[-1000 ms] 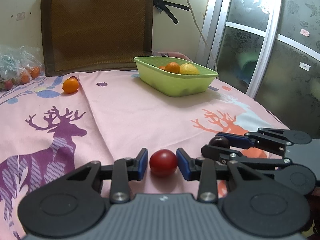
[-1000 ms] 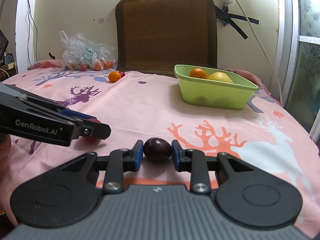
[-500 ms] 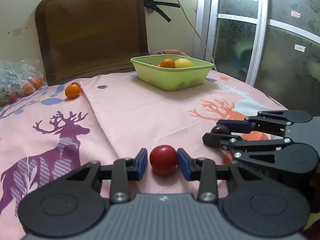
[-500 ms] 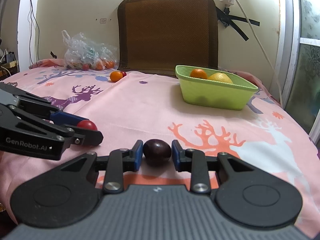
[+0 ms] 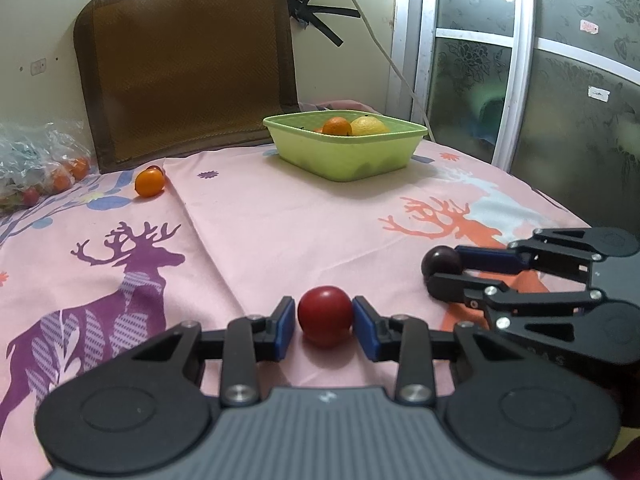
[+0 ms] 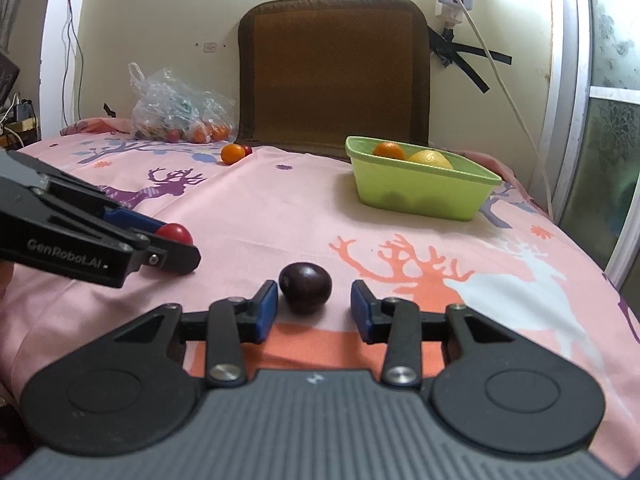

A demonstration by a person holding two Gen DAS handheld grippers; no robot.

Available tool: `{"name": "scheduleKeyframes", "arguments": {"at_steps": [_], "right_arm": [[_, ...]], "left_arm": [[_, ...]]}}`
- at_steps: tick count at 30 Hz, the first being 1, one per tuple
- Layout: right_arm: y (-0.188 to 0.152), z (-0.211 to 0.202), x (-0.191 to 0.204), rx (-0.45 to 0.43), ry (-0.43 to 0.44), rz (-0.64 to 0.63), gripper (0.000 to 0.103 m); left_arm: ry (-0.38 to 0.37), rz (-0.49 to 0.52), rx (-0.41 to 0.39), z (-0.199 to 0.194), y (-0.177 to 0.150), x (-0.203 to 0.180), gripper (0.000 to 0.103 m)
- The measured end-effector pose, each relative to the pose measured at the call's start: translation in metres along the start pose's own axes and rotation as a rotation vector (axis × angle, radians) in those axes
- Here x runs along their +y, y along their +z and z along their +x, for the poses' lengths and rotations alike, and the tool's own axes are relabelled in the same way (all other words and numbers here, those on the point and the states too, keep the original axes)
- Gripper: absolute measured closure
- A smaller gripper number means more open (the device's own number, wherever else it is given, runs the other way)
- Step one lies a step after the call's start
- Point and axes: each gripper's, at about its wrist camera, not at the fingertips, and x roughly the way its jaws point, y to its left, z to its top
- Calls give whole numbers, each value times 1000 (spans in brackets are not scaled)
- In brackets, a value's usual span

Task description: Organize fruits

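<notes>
My left gripper [image 5: 325, 322] is shut on a red round fruit [image 5: 325, 315], low over the pink cloth; it also shows in the right wrist view [image 6: 175, 235]. My right gripper [image 6: 314, 307] is open, and a dark purple plum [image 6: 305, 287] rests on the cloth between its pads, apart from the right pad. The plum and right gripper also show in the left wrist view [image 5: 442, 261]. A green basket [image 5: 348, 152] with an orange [image 5: 337, 125] and a lemon [image 5: 369, 125] stands further back; it also shows in the right wrist view [image 6: 420, 190].
A loose orange [image 5: 149, 182] with a small red fruit behind it lies at the far left of the cloth. A plastic bag of fruit [image 6: 178, 114] sits by the wall. A brown chair back [image 6: 334, 72] stands behind the table. Glass doors are to the right.
The right gripper has opened and let go of the plum, which now sits on the cloth. The left gripper has closed tighter on the red fruit.
</notes>
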Motion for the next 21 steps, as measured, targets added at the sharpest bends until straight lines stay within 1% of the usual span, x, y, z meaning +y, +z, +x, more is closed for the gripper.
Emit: {"name": "scheduleKeyframes", "arguments": {"at_steps": [1, 2, 7, 13, 18, 21], "right_arm": [[0, 0, 1, 0, 4, -5, 68], [1, 1, 2, 1, 9, -12, 73], [1, 2, 7, -8, 3, -31, 74], [8, 9, 13, -15, 12, -54, 74], [11, 14, 19, -14, 4, -68, 74], [11, 13, 19, -13, 2, -69, 74]], "left_arm": [[-1, -2, -1, 0, 0, 0, 72], [-3, -6, -2, -1, -1, 1, 73], [-5, -14, -5, -3, -2, 3, 73], [6, -48, -5, -2, 0, 10, 73], [17, -31, -7, -1, -1, 7, 73], [7, -46, -4, -1, 0, 9, 74]]}}
